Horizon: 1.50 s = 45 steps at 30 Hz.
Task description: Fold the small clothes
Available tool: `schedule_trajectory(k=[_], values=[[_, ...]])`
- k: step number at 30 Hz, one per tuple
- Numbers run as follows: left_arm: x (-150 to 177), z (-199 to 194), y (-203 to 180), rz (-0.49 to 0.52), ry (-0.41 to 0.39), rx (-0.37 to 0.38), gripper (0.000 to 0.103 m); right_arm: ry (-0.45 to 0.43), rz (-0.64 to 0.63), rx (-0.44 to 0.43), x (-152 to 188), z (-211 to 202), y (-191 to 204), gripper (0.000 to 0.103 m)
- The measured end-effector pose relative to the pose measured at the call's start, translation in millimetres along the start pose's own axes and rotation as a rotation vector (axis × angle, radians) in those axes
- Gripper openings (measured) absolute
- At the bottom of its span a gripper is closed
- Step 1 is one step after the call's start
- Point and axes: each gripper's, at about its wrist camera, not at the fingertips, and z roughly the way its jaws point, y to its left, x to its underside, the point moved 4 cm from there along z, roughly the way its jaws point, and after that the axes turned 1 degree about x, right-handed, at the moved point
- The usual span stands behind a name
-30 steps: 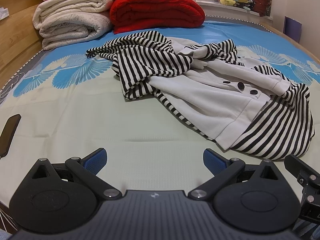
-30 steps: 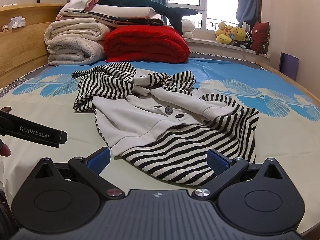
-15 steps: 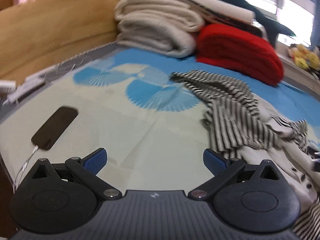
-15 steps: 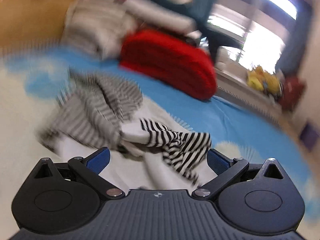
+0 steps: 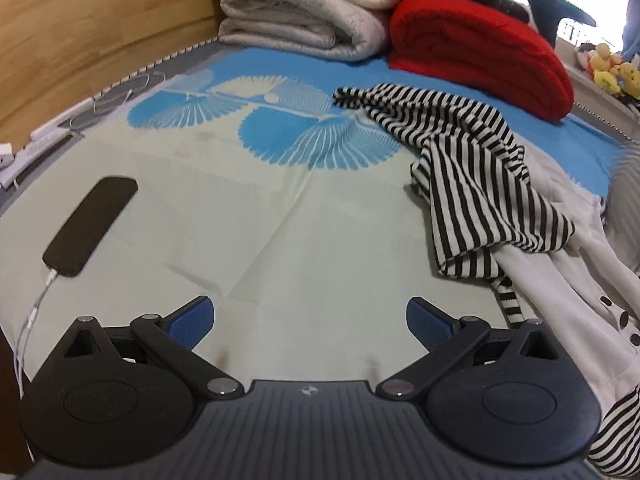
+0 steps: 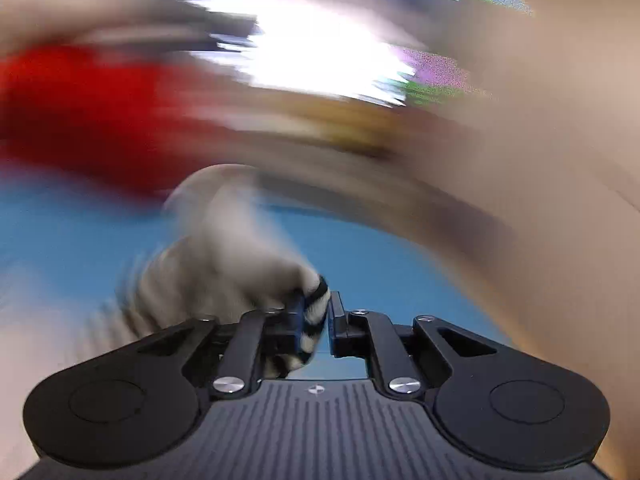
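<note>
While left tongs (image 5: 310,320) gape over sheet, right tongs (image 6: 316,316), just closing, pinch striped garment (image 6: 314,320).

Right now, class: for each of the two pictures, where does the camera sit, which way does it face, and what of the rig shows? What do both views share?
Left wrist: sits on the left gripper, tilted down across the bed; open jaws, a phone, folded cream blankets.
Right wrist: sits on the right gripper, heavily blurred; its jaws have just been closing and now pinch a striped edge.
Shared: the striped garment, red blanket and blue sheet.
</note>
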Motion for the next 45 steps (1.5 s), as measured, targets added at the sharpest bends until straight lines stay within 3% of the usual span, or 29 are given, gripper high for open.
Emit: schedule_trajectory(k=[1,2,3,5,7,9,12,15,17,20,22,24,26,27,29,30,33,35,37,39,41,42,44,45], values=[[1,1,-2,0.002,0.007,0.009,0.103,0.051,0.165,0.087,-6,17,-38,0.051],[1,2,-5,0.008,0.009,0.015,0.103,0.085,0.253,-0.004,-4,27,-62,0.061],[0,3,-9,0.018,0.007,0.019,0.103,0.102,0.256,-0.165,3,29,-73,0.061],[0,2,-18,0.039,-0.006,0.028,0.103,0.127,0.179,-0.337,32,13,-80,0.065],[-1,1,-27,0.05,-0.019,0.041,0.103,0.175,0.108,-0.453,74,-16,-86,0.068],[-3,-1,-38,0.045,-0.043,0.065,0.103,0.27,0.121,-0.56,122,-52,-94,0.068],[-4,-9,-66,0.064,-0.098,0.153,0.103,0.453,0.231,-0.719,181,-110,-112,0.068],[-10,-16,-104,0.131,-0.132,0.257,0.103,0.57,0.356,-0.848,219,-156,-126,0.068],[-20,-16,-136,0.163,-0.142,0.355,0.103,0.572,0.368,-0.861,231,-174,-133,0.069],[-36,4,-200,0.239,-0.098,0.514,0.103,0.518,0.271,-0.858,232,-181,-134,0.069],[-43,35,-246,0.329,-0.043,0.509,0.103,0.458,0.202,-0.815,233,-166,-134,0.069],[-47,68,-281,0.411,-0.005,0.449,0.102,0.455,0.141,-0.786,237,-159,-133,0.069],[-51,95,-300,0.45,0.002,0.375,0.099,0.467,0.157,-0.804,236,-155,-140,0.069],[-53,106,-304,0.458,0.003,0.34,0.089,0.471,0.172,-0.811,235,-153,-142,0.069],[-59,125,-305,0.477,0.013,0.306,0.044,0.46,0.18,-0.832,231,-154,-147,0.069],[-63,133,-297,0.454,0.045,0.285,0.016,0.451,0.176,-0.839,229,-153,-147,0.069],[-90,120,-237,0.215,0.022,0.351,0.014,0.411,0.146,-0.86,224,-152,-145,0.069],[-106,96,-182,0.091,-0.031,0.345,0.014,0.38,0.131,-0.852,220,-152,-147,0.069],[-120,76,-107,-0.057,-0.075,0.281,0.014,0.375,0.162,-0.855,217,-152,-154,0.069],[-124,67,-20,-0.202,-0.106,0.126,0.014,0.381,0.21,-0.867,216,-151,-162,0.069],[-118,67,56,-0.324,-0.083,-0.032,0.014,0.387,0.248,-0.861,215,-147,-170,0.069],[-110,69,89,-0.391,-0.045,-0.071,0.016,0.39,0.265,-0.851,215,-144,-174,0.069],[-91,70,125,-0.46,0.023,-0.055,0.017,0.399,0.311,-0.827,217,-135,-186,0.069],[-81,67,131,-0.468,0.047,-0.021,0.022,0.406,0.339,-0.82,217,-128,-193,0.069]])
